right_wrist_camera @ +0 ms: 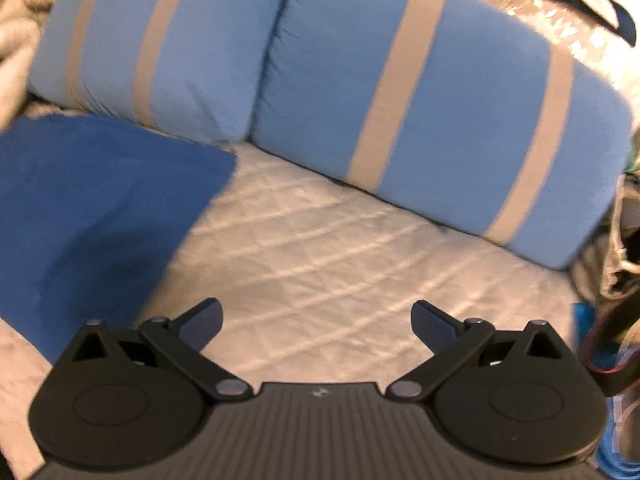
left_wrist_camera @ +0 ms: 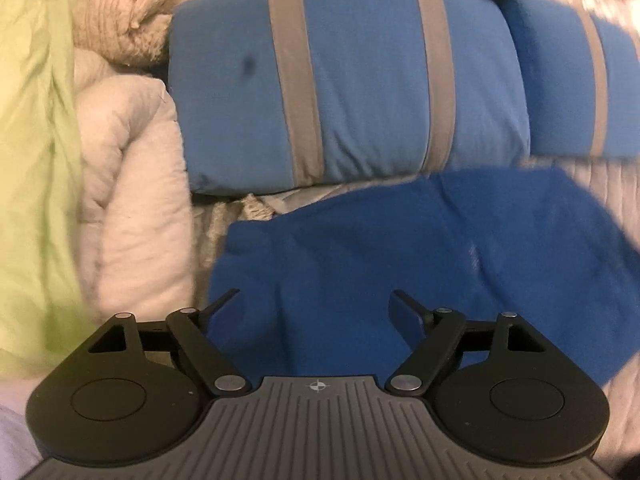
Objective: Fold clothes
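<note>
A: Left wrist view first. Left gripper (left_wrist_camera: 316, 304) with jaws spread wide, nothing pinched, hanging over the dark blue garment (left_wrist_camera: 400, 264).
B: Garment lying flat on the quilted bed cover (left_wrist_camera: 616, 184), near and a little to the right. Far behind it, two blue pillows with grey stripes (left_wrist_camera: 344, 92). At the left, a pale pink blanket (left_wrist_camera: 136, 184) and a green cloth (left_wrist_camera: 36, 140).

A: Now the right wrist view. Right gripper (right_wrist_camera: 316, 320) also spread wide, empty, above bare quilted bed cover (right_wrist_camera: 320, 240).
B: Dark blue garment (right_wrist_camera: 88, 208) at the near left, apart from the fingers. Striped pillows (right_wrist_camera: 440, 112) far, across the whole width. Right edge too blurred to tell.
</note>
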Demonstrator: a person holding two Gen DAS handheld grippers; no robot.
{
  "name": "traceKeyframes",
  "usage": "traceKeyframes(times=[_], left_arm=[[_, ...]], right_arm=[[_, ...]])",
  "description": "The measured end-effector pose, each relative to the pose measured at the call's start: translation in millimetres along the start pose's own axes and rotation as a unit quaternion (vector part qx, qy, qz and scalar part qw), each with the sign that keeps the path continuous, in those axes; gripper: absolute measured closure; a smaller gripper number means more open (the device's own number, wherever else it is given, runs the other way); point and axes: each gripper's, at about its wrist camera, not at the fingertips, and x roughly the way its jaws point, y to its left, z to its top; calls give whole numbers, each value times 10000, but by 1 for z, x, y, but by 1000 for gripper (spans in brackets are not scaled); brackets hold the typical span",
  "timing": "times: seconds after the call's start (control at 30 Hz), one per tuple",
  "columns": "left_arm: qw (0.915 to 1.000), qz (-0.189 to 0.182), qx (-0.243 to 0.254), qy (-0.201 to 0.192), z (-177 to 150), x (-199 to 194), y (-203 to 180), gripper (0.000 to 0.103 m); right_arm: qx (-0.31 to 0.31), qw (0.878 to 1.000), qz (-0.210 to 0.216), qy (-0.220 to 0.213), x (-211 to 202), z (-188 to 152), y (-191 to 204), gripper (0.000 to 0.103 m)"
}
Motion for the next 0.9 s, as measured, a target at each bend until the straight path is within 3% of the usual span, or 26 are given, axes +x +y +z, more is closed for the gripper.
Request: traceKeyframes(times=[0.17, 0.37, 0.5, 0.9], left_arm=[[9998, 1, -196, 31, -3, -31, 30, 24], [9993, 244, -285, 95, -2, -58, 65, 24], [9984, 293, -490, 33, 1, -80, 87, 24], [9948, -312, -949, -211, 0, -131, 117, 24]], right_arm=[[323, 9994, 138, 43, -15, -8, -40, 0], [101, 9980, -613, 103, -34, -9, -64, 0], [-68, 9961, -874, 49, -47, -8, -73, 0], [-442, 9887, -1429, 59, -82, -14, -134, 0]])
